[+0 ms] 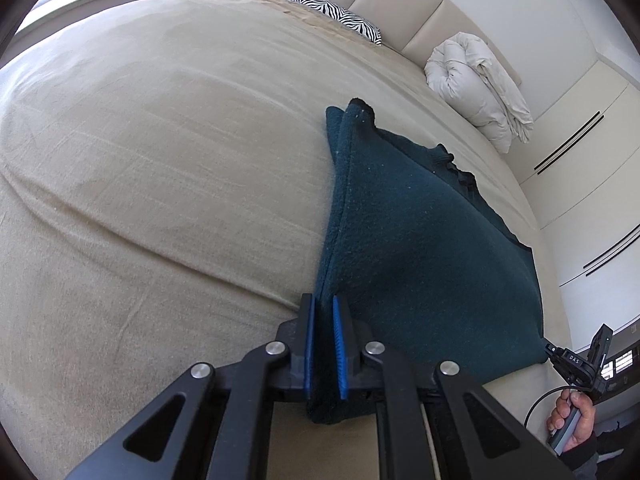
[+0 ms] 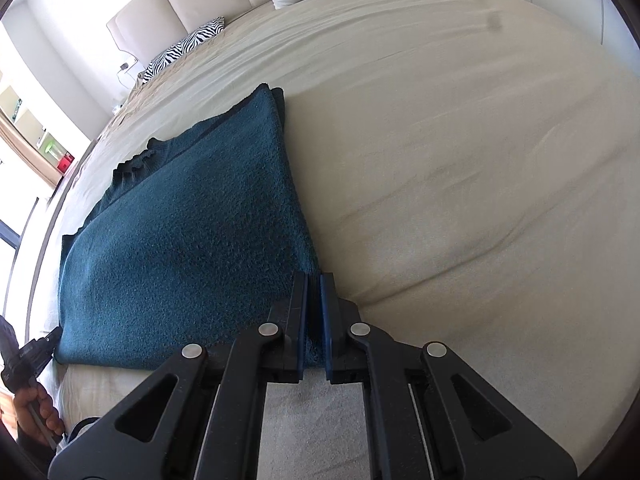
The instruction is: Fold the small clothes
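A dark teal knit garment (image 1: 420, 240) lies folded on the beige bed, and it also shows in the right wrist view (image 2: 192, 216). My left gripper (image 1: 325, 304) is shut on the garment's near left corner, with cloth pinched between the blue pads. My right gripper (image 2: 314, 280) is shut on the garment's near right corner. Both hold the near edge just above the bed's front edge. The right gripper (image 1: 576, 364) shows in the left wrist view at the garment's far corner, and the left gripper (image 2: 36, 352) shows at the left of the right wrist view.
The beige bed sheet (image 1: 160, 160) spreads wide to the left in the left wrist view and to the right in the right wrist view (image 2: 460, 160). A zebra-print pillow (image 1: 336, 12) and a rolled white duvet (image 1: 476, 84) lie by the padded headboard. White wardrobe doors (image 1: 580, 140) stand beside the bed.
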Action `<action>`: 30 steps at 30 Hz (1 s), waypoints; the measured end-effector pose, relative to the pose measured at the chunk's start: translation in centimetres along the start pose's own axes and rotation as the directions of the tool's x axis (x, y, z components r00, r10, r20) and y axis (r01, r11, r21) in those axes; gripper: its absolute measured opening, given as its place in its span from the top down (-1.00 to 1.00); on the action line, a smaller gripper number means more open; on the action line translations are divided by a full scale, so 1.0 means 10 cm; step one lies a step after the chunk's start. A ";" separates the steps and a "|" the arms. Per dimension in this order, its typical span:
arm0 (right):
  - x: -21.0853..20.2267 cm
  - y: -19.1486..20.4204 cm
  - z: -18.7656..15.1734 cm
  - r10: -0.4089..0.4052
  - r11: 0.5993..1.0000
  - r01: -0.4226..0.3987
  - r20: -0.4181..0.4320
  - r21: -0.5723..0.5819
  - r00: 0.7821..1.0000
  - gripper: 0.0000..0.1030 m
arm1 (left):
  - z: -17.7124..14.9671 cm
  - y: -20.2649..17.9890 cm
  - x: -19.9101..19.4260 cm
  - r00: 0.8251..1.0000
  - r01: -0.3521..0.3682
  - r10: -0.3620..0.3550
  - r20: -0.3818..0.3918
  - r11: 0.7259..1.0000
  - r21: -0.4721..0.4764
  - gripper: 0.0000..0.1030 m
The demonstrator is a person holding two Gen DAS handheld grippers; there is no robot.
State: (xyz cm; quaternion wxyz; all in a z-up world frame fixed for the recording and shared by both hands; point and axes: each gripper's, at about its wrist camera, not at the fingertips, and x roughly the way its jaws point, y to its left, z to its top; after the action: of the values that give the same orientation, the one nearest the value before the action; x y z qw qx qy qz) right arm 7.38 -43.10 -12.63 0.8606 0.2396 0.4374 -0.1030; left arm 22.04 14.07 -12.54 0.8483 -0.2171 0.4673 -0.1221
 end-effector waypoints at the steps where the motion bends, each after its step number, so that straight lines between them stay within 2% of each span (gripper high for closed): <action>1: 0.00 -0.01 0.00 0.008 1.000 -0.008 0.000 0.008 1.000 0.90 | 0.00 -0.01 0.00 1.000 -0.005 0.005 0.003 1.000 0.006 0.78; 3: -0.01 -0.04 0.01 0.025 0.999 -0.025 0.002 0.024 1.000 0.88 | -0.01 -0.02 -0.01 1.000 -0.013 0.013 0.007 1.000 0.008 0.70; 5: -0.03 -0.06 0.01 0.043 0.998 -0.043 0.000 0.040 0.999 0.84 | 0.00 0.00 -0.01 1.000 0.009 -0.009 0.002 1.000 -0.008 0.67; 7: -0.08 -0.10 0.01 0.042 0.997 -0.042 -0.006 0.072 0.999 0.59 | 0.01 0.01 -0.06 1.000 0.013 -0.013 0.001 1.000 -0.021 0.44; 8: -0.12 -0.13 0.01 0.041 0.995 -0.041 -0.001 0.092 0.999 0.53 | 0.02 -0.01 -0.10 1.000 0.001 -0.001 0.005 1.000 -0.017 0.38; 9: -0.19 -0.15 0.02 0.033 0.993 -0.034 0.013 0.110 0.999 0.37 | 0.03 -0.04 -0.15 1.000 -0.016 0.016 0.015 1.000 -0.011 0.34; 10: -0.26 -0.17 0.02 0.023 0.992 -0.027 0.036 0.123 0.999 0.12 | 0.04 -0.07 -0.21 0.999 -0.030 0.030 0.031 1.000 -0.004 0.32; 12: -0.45 -0.16 0.05 0.017 0.990 -0.031 0.099 0.137 0.995 -0.04 | 0.10 -0.18 -0.33 0.997 -0.028 0.027 0.069 0.999 0.019 0.31; 14: -0.59 -0.09 0.13 0.043 0.990 -0.061 0.140 0.126 0.989 -0.04 | 0.20 -0.35 -0.41 0.994 -0.033 0.026 0.109 0.998 0.062 0.17; 16: -0.65 0.08 0.24 0.100 0.988 -0.115 0.152 0.098 0.983 -0.04 | 0.33 -0.58 -0.41 0.990 -0.033 0.016 0.144 0.993 0.115 -0.06; 21: -0.32 0.86 0.59 0.264 0.964 -0.265 0.071 0.010 0.962 -0.04 | 0.67 -1.15 -0.07 0.984 -0.046 0.005 0.180 0.975 0.219 -0.12; 24: 0.06 1.34 0.74 0.362 0.932 -0.362 0.004 0.011 0.932 -0.04 | 0.82 -1.39 0.25 0.987 -0.055 0.014 0.159 0.965 0.256 -0.12; 26: 0.33 1.62 0.82 0.400 0.916 -0.399 -0.036 0.026 0.916 -0.04 | 0.88 -1.47 0.48 0.987 -0.093 0.052 0.149 0.955 0.283 -0.12; 30: 0.84 1.99 0.89 0.503 0.863 -0.494 -0.098 0.105 0.859 -0.04 | 0.99 -1.36 0.87 0.987 -0.140 0.113 0.113 0.955 0.263 -0.12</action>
State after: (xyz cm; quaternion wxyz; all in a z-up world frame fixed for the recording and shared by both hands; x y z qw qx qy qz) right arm 26.41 -30.08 -8.48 0.8197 0.3833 0.4080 0.1212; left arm 34.97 1.07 -7.75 0.8977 -0.0749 0.4176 -0.1194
